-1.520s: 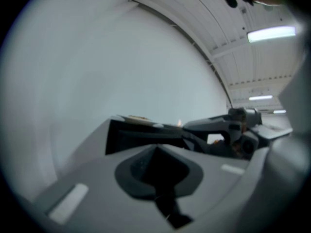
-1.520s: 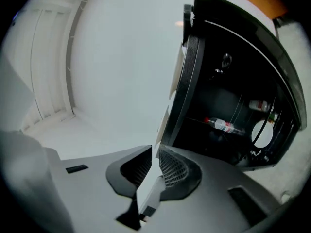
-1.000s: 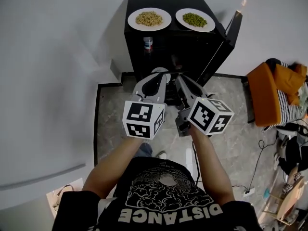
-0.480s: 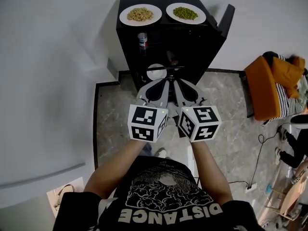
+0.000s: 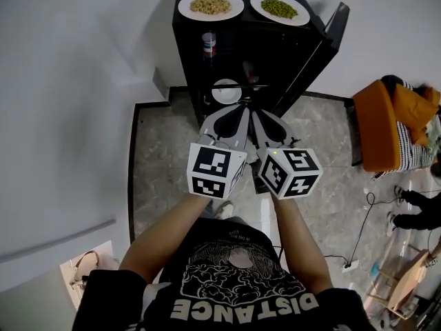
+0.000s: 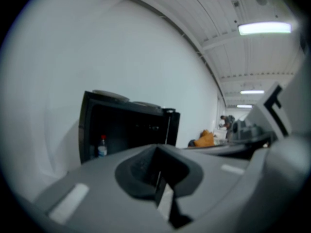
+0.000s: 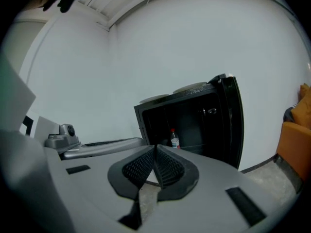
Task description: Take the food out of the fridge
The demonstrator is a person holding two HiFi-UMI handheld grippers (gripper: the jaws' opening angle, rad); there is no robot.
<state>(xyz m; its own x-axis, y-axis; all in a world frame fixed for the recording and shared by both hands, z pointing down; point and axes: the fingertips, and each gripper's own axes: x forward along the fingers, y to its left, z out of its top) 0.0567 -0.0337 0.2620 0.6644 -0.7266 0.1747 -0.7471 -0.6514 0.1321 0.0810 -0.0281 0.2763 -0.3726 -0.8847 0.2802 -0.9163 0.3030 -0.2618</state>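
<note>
1. The left gripper is held in front of the person with its jaws pressed together and nothing between them. In its own view the fridge stands some way off.
2. The small black fridge stands against the white wall, with its door swung open to the right.
   - On its top sit a white plate of pale beige food and, just beside it, a white plate of green food.
   - Inside, a clear bottle with a red cap stands on the upper shelf.
   - A round white dish lies on a lower shelf; I cannot tell what it holds.
3. The right gripper hangs just beside the left one, also clenched on nothing.
4. An orange padded seat sits well off to the right and plays no part.
5. What has changed: a second ago both gripper tips reached over the white dish at the fridge mouth.
   - Half a second ago they had drawn back, and they are back now too, side by side and short of the shelves.
   - The dish has not left its shelf and neither gripper took hold of it.
6. My reading is that the two plates on top are already out, while the dish and perhaps the bottle still wait inside. Any next reach would first need the jaws to be released.
</note>
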